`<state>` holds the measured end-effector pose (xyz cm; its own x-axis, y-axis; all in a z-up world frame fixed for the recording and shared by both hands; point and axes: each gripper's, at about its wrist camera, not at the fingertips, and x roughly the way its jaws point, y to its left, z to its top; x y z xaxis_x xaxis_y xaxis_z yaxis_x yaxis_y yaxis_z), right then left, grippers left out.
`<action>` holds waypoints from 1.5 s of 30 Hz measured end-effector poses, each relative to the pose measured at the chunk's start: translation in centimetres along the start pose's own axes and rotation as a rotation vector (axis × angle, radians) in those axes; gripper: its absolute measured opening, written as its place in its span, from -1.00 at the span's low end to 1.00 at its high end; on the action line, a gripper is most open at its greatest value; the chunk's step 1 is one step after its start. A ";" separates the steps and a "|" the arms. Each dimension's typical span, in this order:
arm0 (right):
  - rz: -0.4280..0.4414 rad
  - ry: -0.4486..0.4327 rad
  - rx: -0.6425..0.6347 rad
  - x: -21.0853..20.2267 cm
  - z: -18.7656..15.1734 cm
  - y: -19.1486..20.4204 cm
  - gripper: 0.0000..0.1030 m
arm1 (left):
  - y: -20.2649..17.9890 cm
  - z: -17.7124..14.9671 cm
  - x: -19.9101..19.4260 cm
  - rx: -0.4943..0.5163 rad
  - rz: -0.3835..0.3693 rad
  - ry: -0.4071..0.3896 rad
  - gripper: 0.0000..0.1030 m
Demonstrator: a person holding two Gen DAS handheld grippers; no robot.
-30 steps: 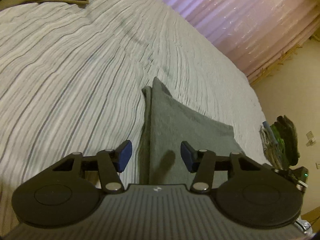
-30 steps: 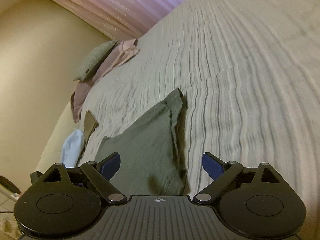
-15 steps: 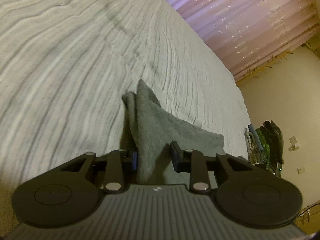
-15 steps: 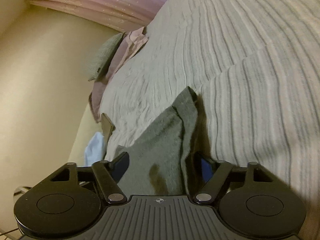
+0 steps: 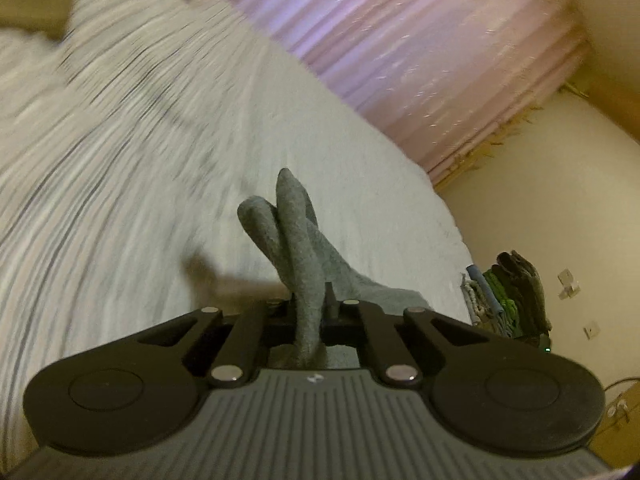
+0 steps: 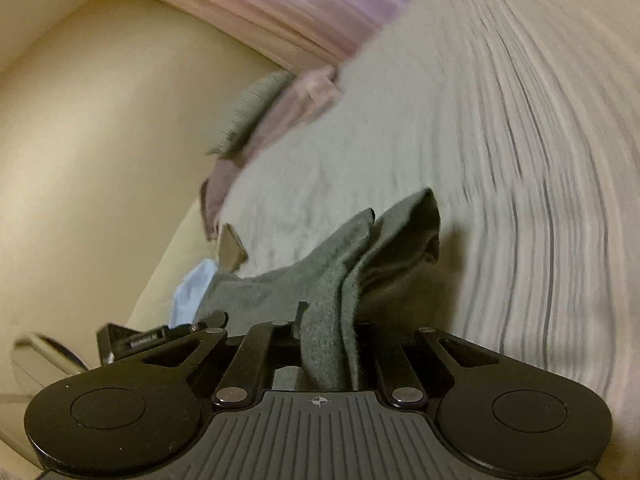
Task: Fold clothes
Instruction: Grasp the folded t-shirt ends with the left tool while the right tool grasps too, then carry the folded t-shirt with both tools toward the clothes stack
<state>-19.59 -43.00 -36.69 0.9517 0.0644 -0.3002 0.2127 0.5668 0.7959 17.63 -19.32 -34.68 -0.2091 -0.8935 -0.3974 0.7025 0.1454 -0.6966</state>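
Observation:
A grey-green folded cloth [image 5: 298, 236] is lifted off the striped bed cover [image 5: 120, 168]. My left gripper [image 5: 310, 312] is shut on one corner of it, and the corner's layers stick up in front of the jaws. In the right wrist view the same cloth [image 6: 352, 264] hangs between the two grippers, and my right gripper [image 6: 328, 328] is shut on its other corner. The pads of both grippers are hidden by the fabric. The left gripper's body [image 6: 132, 340] shows at the lower left of the right wrist view.
A pink curtain [image 5: 400, 40] runs along the far side of the bed. Folded clothes are stacked on a rack [image 5: 508, 292] by the wall. A grey and pink pile [image 6: 272, 120], an olive piece [image 6: 230, 246] and a light blue piece [image 6: 194, 292] lie at the bed's edge.
Both grippers went from open over the flat cloth to shut on its near corners. The cloth has come up off the bed, and both views are swinging.

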 end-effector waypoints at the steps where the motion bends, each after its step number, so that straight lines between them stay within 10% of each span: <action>1: -0.004 -0.031 -0.029 -1.0 0.3 1.0 -0.87 | -1.6 0.7 0.1 0.021 -0.014 -0.009 -0.93; 14: -0.227 -0.490 -0.323 -23.6 9.1 22.5 -0.87 | -30.9 13.2 0.4 0.304 -0.368 -0.076 -0.93; 21: -0.460 -0.664 -0.401 -35.8 8.3 30.5 -0.86 | -45.3 12.9 5.2 0.376 -0.565 0.017 -0.93; 36: -0.564 -0.790 -0.483 -59.0 19.7 19.0 -0.86 | -67.5 8.6 30.0 0.433 -0.645 -0.030 -0.93; 45: -0.607 -0.780 -0.456 -65.8 26.0 9.1 -0.86 | -72.2 7.6 43.5 0.458 -0.625 0.019 -0.93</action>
<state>-74.52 -63.40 3.95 0.6283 -0.7773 -0.0327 0.7460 0.5900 0.3088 -37.02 -71.90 2.81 -0.6681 -0.7437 -0.0248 0.6606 -0.5774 -0.4798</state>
